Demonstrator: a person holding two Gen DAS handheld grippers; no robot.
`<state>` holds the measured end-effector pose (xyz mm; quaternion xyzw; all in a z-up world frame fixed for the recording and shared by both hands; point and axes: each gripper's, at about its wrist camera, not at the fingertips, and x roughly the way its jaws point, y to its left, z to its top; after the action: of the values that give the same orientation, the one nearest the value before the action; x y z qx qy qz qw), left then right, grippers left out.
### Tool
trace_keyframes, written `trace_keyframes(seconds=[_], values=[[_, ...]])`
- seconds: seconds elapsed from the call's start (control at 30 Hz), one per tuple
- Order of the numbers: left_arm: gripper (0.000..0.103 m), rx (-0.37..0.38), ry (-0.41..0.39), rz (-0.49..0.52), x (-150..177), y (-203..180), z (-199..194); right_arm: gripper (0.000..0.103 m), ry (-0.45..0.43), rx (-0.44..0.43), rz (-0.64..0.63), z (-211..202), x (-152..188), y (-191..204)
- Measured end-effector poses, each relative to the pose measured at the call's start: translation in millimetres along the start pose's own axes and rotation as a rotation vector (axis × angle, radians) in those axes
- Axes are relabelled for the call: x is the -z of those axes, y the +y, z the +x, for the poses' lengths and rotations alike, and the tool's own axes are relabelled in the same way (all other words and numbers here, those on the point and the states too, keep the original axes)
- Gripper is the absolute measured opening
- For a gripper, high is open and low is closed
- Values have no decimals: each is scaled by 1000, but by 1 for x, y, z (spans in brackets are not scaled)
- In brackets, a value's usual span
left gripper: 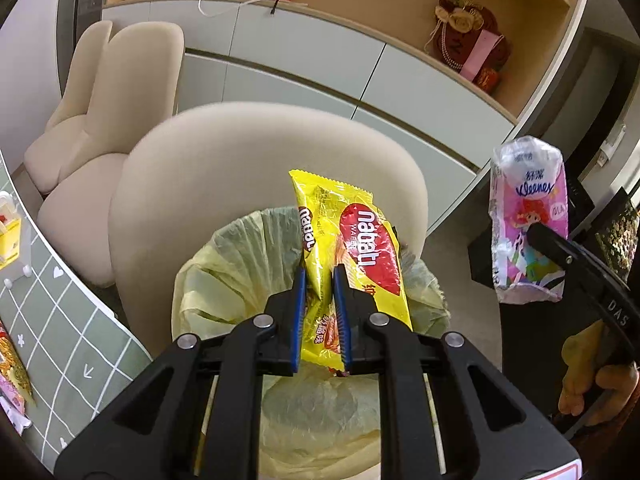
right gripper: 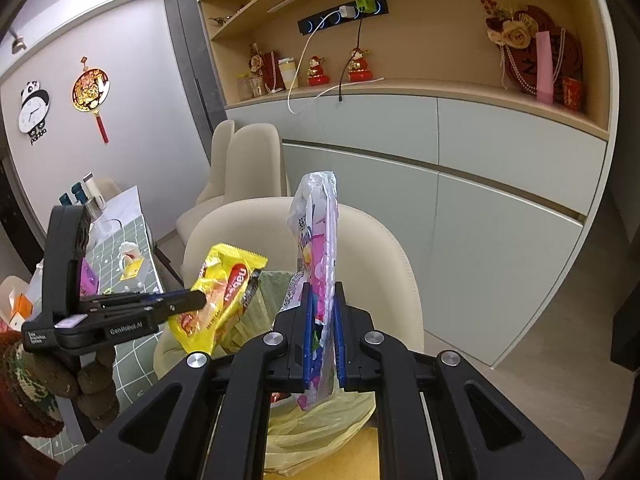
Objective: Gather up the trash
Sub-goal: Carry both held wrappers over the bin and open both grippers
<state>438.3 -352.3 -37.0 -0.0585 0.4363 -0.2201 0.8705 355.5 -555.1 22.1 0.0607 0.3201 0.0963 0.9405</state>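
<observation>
Above the bin (left gripper: 224, 280), lined with a pale yellow bag, the left gripper (left gripper: 320, 276) had its jaws clamped on a yellow wafer wrapper (left gripper: 360, 248) printed "nabati WAFER" in white on a red patch, with Chinese characters lower down. Only the left wrist view looked down into the bag's mouth and showed the table (left gripper: 80, 344) at the left edge, its green grid cloth dotted with hearts and arrows and a few more wrappers near its lower edge. That view also caught the right gripper (left gripper: 536, 236) from the side, marked "DAS", and the hand (left gripper: 592, 384) around its handle.

Only the right wrist view showed the right gripper (right gripper: 323, 300) head-on, jaws pinched on a pink tissue packet (right gripper: 316, 240) held edge-on, so its print was barely legible there; the left view read "Kleenex" on the tissue packet (left gripper: 532, 208), above a cartoon girl. It also showed the left gripper (right gripper: 196, 300) labelled "GenRobot.AI", a panda wall clock (right gripper: 34, 108) marked "panda", and a red-and-gold hanging ornament (right gripper: 90, 92). A cream chair (right gripper: 380, 248) stood behind the bin in both views.
</observation>
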Motion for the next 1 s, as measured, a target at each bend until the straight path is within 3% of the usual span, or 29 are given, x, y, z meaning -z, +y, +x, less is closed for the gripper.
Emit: trace_keyframes(seconds=[0.13,0.27,0.37,1.0], values=[[14,22,27,-15,3,4,11,10,7,-9,1,7,-1,-2],[31,-3,31,-34,3,8,14,10,15,-19,10,13,-1,0],[36,1,26,-61,4,16,6,10,20,-28,-2,18,-2,6],[43,-89,-27,-123,39,61,-78,11,152,-114,-63,79,19,55]])
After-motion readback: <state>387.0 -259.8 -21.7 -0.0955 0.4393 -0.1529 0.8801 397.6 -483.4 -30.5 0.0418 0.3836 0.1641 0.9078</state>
